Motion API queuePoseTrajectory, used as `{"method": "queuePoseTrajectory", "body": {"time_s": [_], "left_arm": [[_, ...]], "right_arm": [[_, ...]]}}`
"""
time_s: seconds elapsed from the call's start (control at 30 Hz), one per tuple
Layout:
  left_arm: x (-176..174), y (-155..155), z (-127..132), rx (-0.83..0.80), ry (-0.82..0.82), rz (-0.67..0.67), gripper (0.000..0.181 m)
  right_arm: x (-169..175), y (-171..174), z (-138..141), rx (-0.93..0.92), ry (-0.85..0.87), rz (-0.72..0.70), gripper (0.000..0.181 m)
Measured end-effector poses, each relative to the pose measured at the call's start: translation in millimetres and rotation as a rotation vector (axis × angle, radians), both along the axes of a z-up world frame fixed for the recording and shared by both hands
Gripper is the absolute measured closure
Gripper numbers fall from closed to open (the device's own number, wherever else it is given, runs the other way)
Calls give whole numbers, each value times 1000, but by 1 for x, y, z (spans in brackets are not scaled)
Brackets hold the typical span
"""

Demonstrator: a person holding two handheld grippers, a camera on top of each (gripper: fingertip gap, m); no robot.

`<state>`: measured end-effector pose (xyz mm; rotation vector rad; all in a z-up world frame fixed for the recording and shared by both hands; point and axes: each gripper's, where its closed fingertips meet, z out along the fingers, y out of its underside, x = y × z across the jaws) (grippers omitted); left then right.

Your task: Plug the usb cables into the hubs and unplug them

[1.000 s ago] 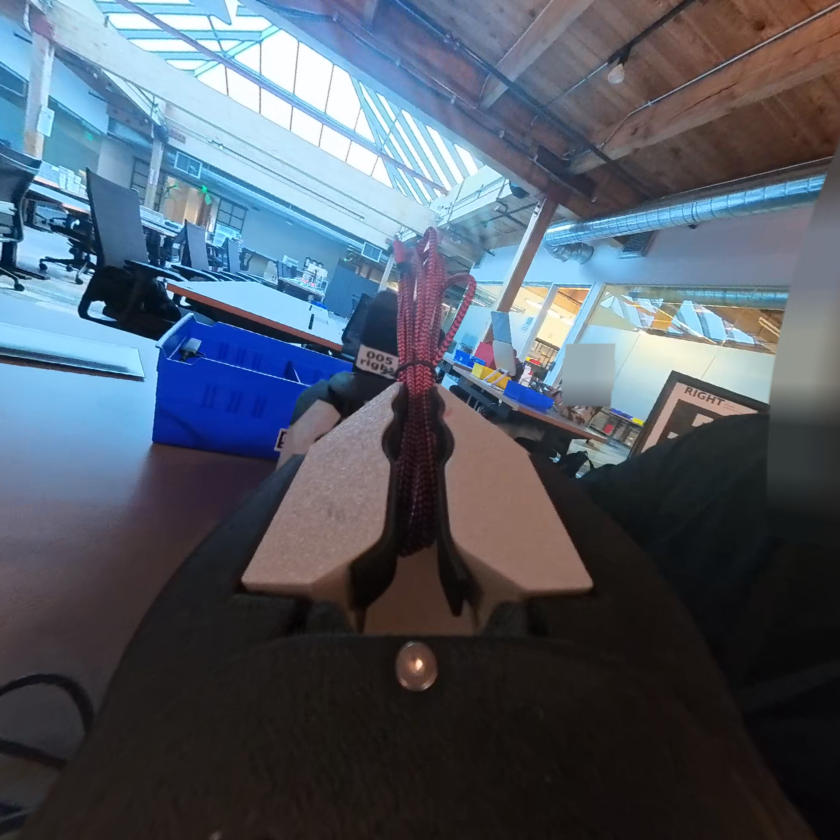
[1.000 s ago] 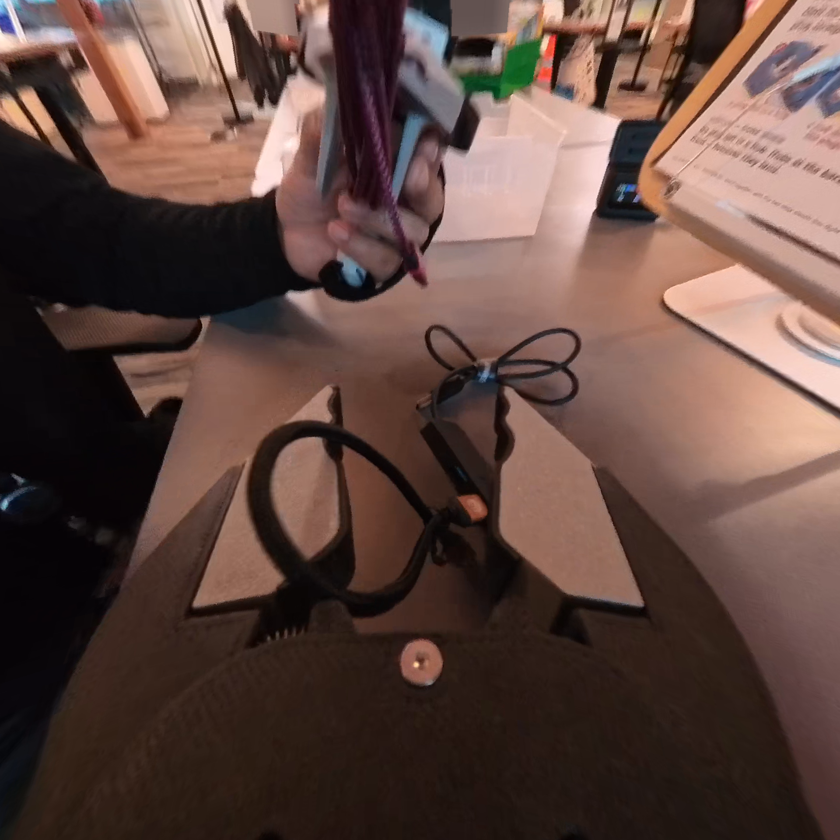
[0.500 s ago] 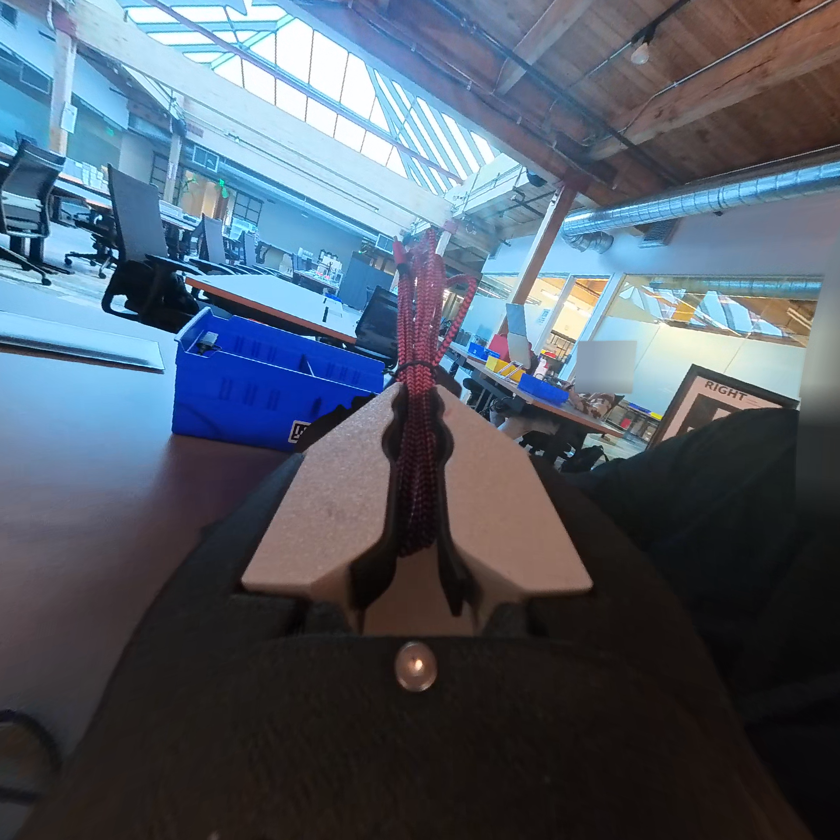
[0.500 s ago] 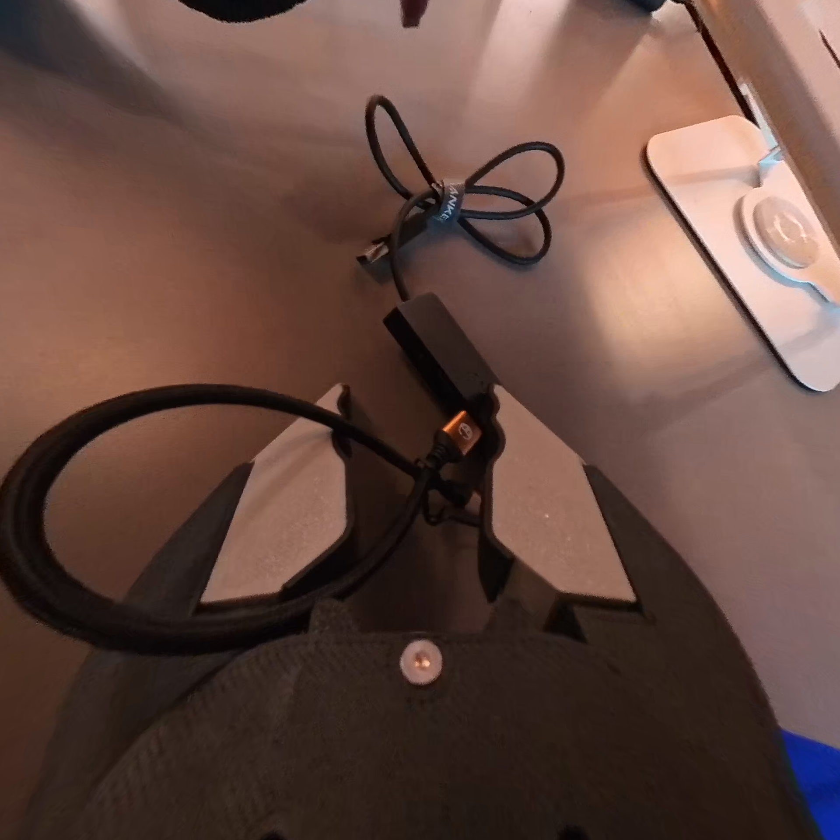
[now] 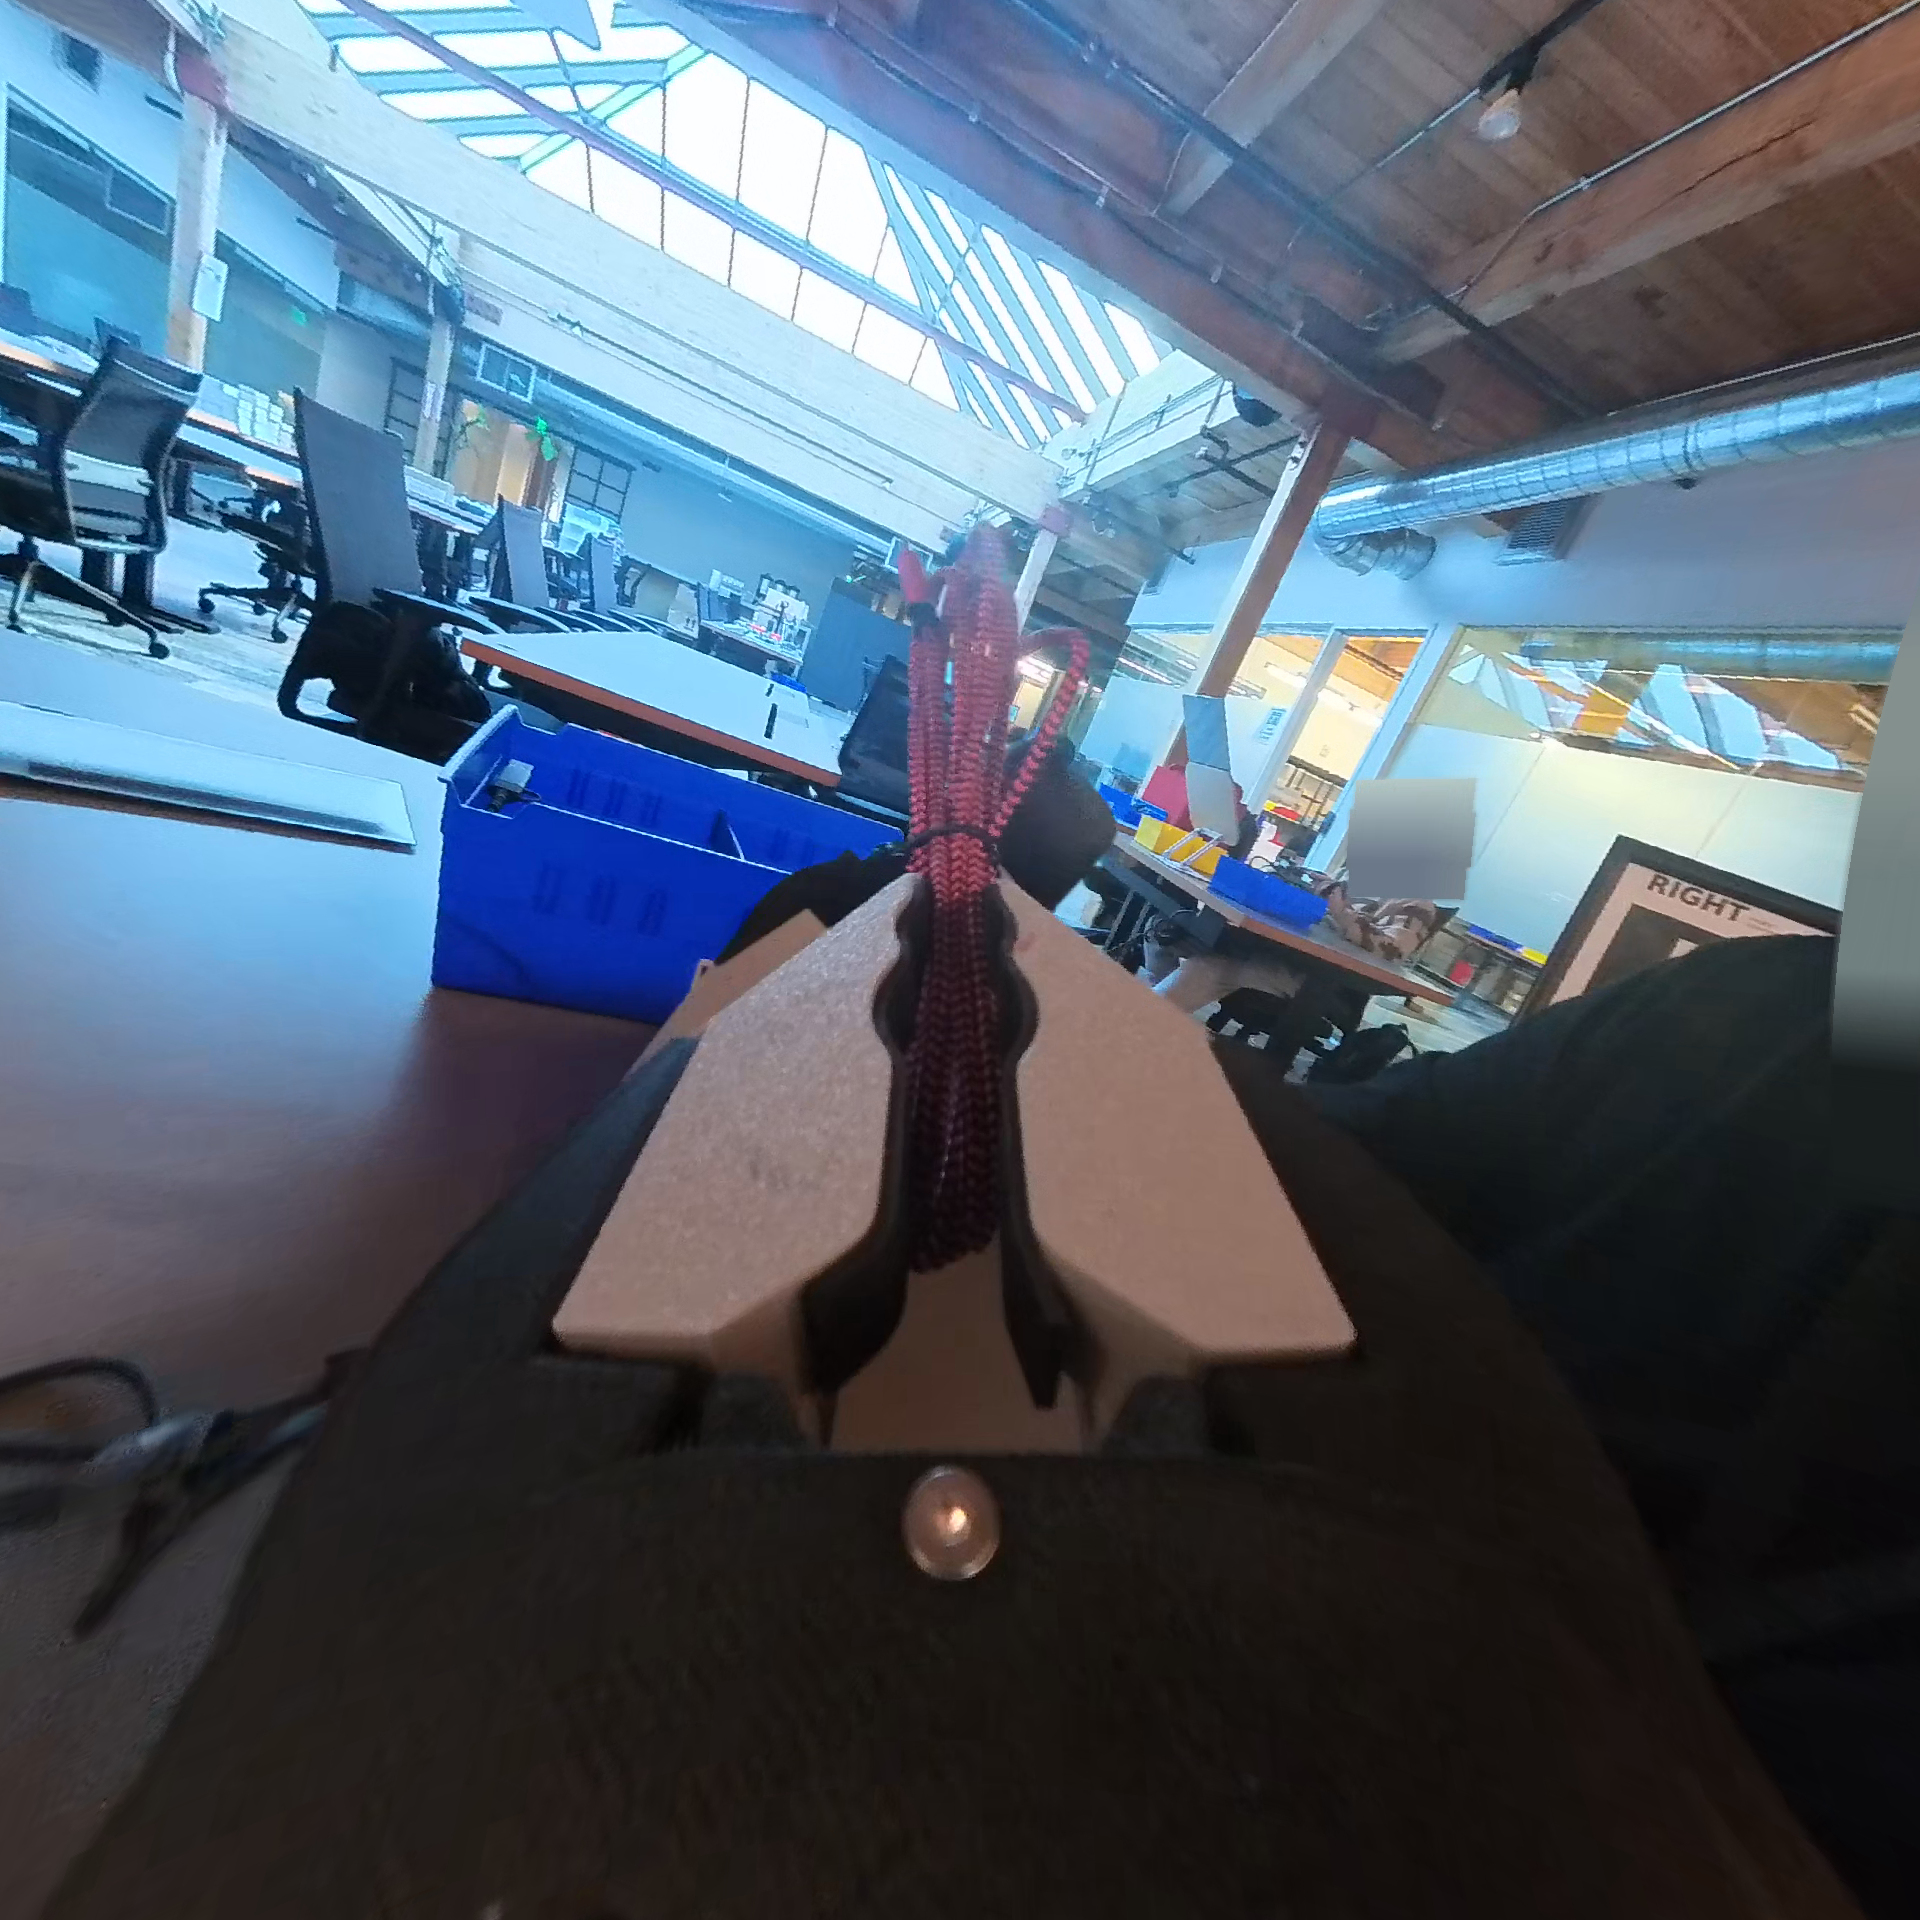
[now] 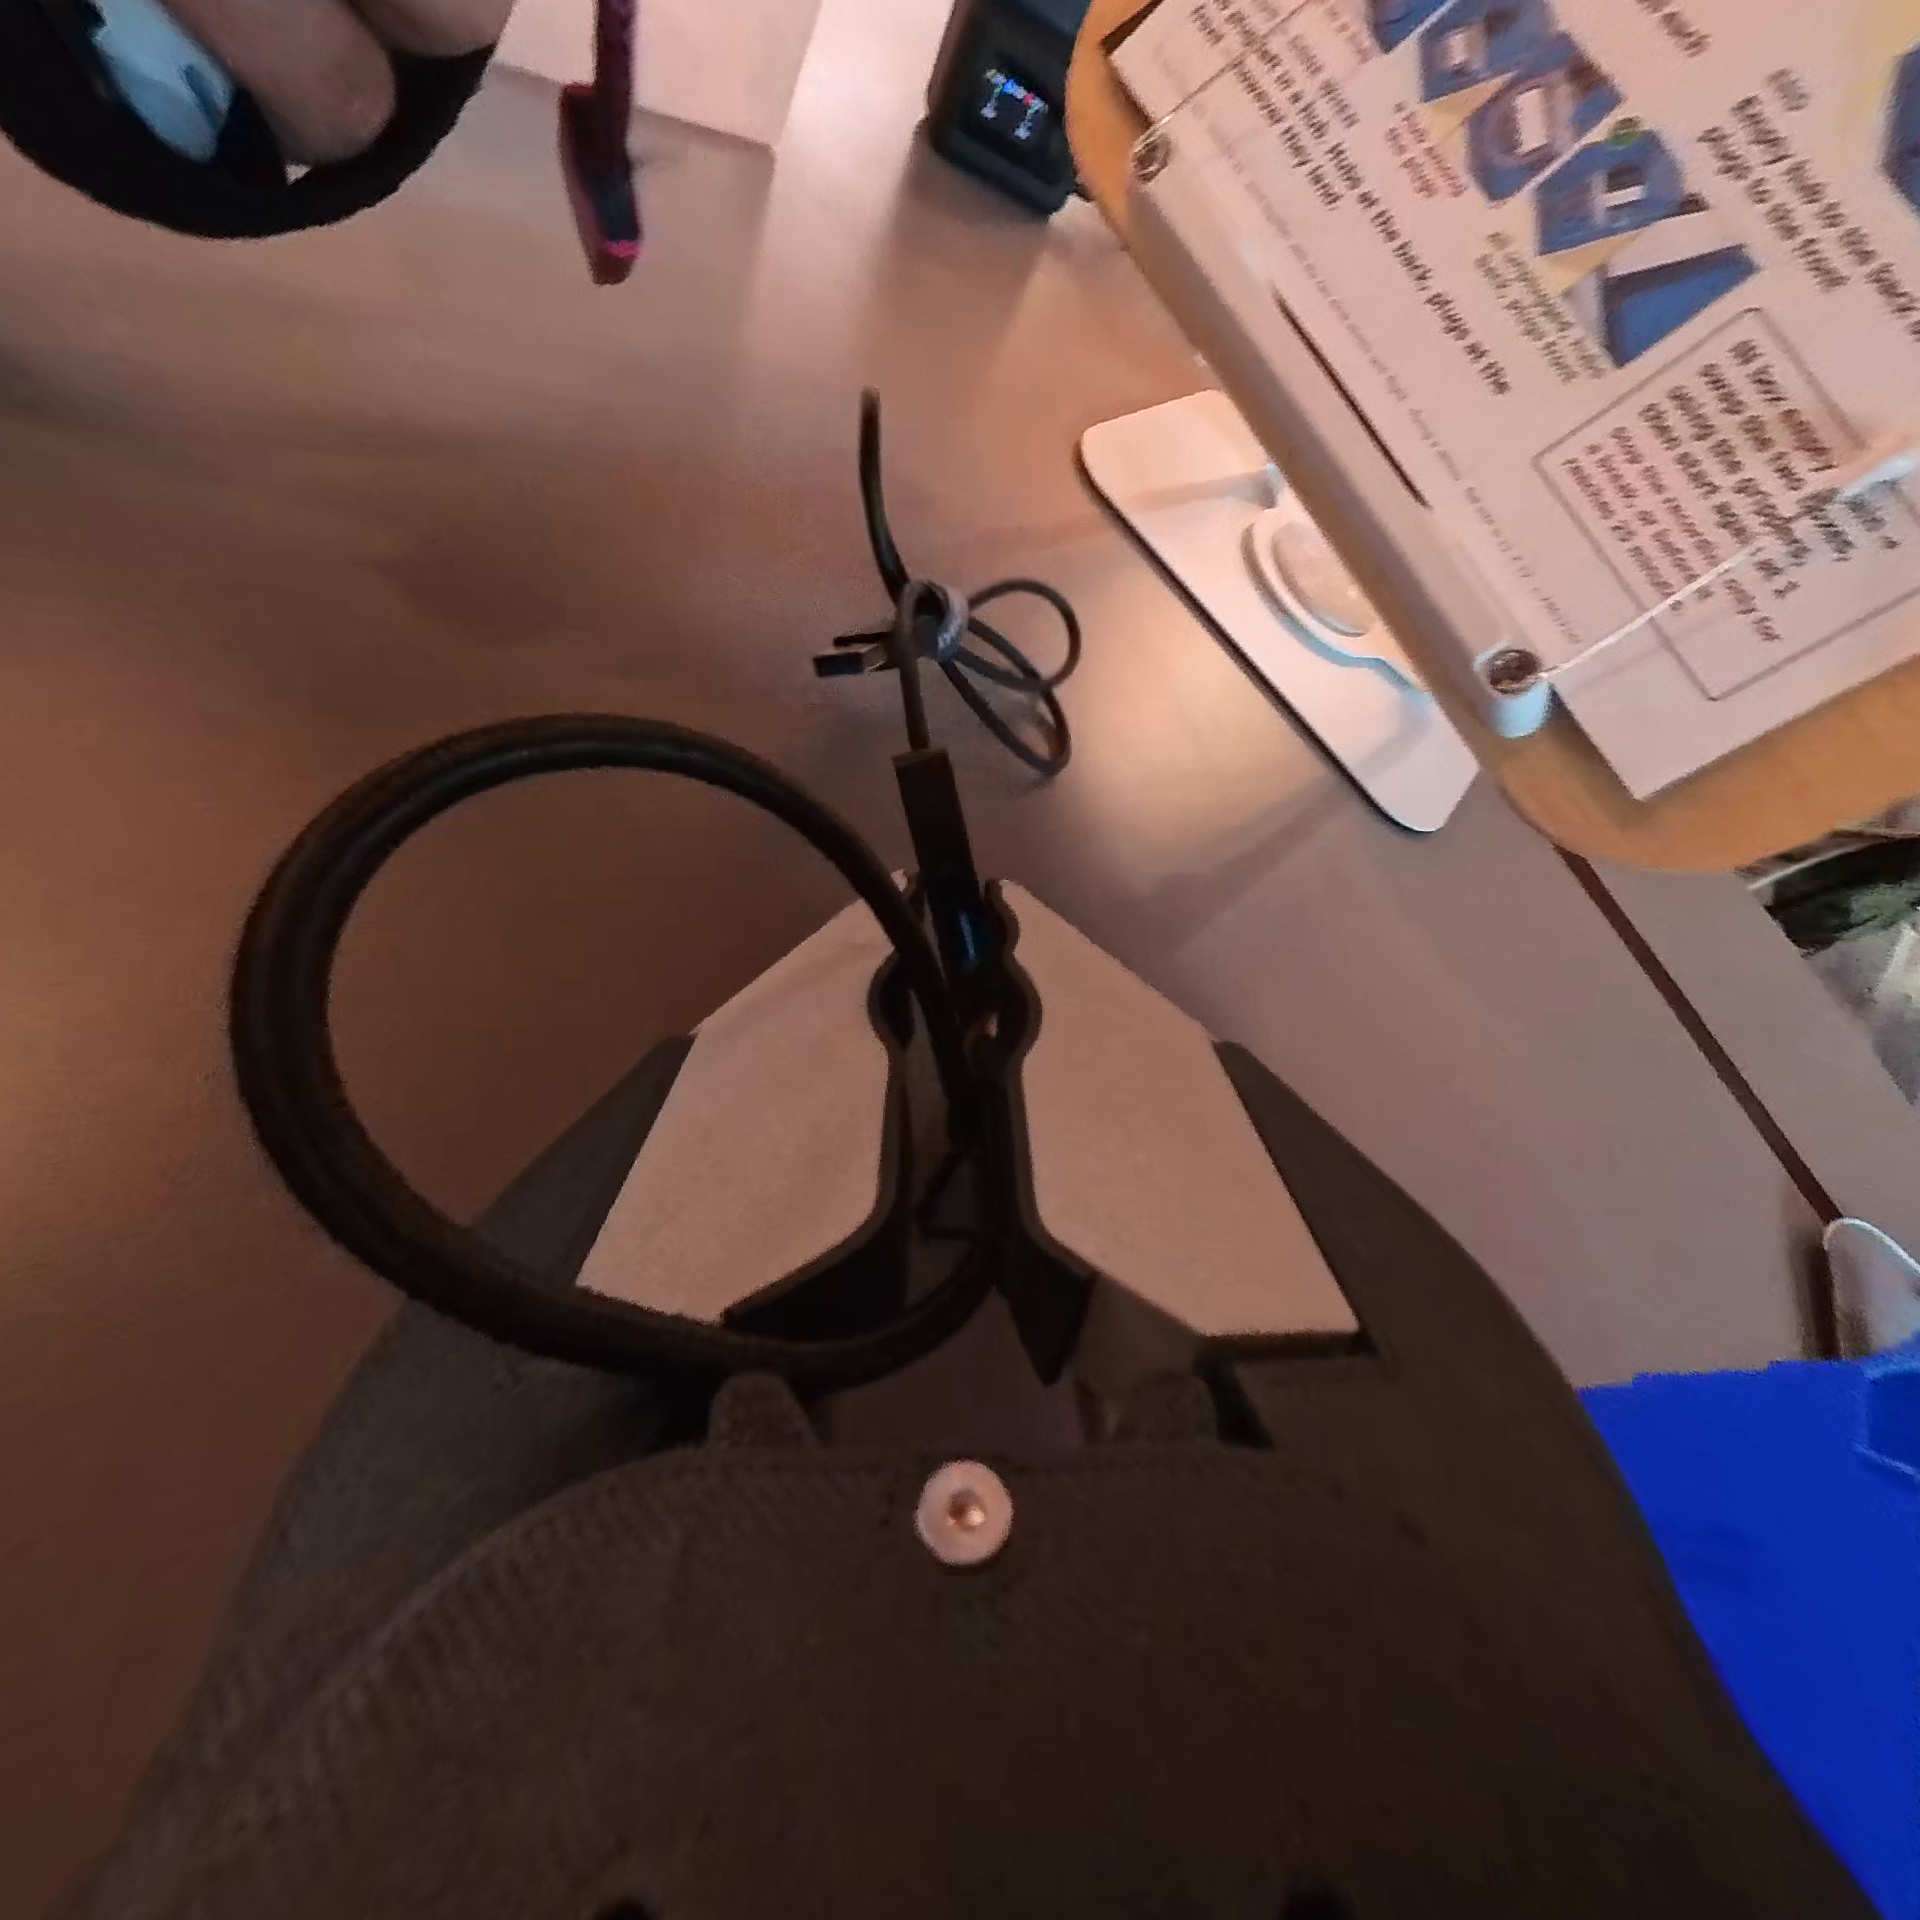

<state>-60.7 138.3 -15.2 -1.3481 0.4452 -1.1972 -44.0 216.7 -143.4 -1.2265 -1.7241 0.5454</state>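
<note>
You are in a large open workshop-office under a timber ceiling (image 5: 1558, 135) with a long skylight (image 5: 790, 177) throwing daylight in. A silver duct (image 5: 1621, 468) runs along the far right wall above glass partitions (image 5: 1621, 717). Far left, black office chairs (image 5: 353, 592) stand by long desks (image 5: 644, 686). Your own table (image 5: 187, 1039) is dark brown, with a blue bin (image 5: 613, 894) on it. To your right, a white stand (image 6: 1268, 623) holds an instruction board (image 6: 1558, 364).
</note>
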Motion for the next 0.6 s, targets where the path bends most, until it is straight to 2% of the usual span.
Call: {"method": "queuePoseTrajectory", "body": {"time_s": [0.17,0.4,0.6], "left_arm": [[-2,1,0,-2,-8,8,173],[-1,-3,0,-1,-17,-7,173],[2,-4,0,1,-12,-18,174]], "right_arm": [[3,10,13,-23,68,-46,174],[1,-14,21,-211,115,94,174],[0,-19,23,-288,129,126,174]]}}
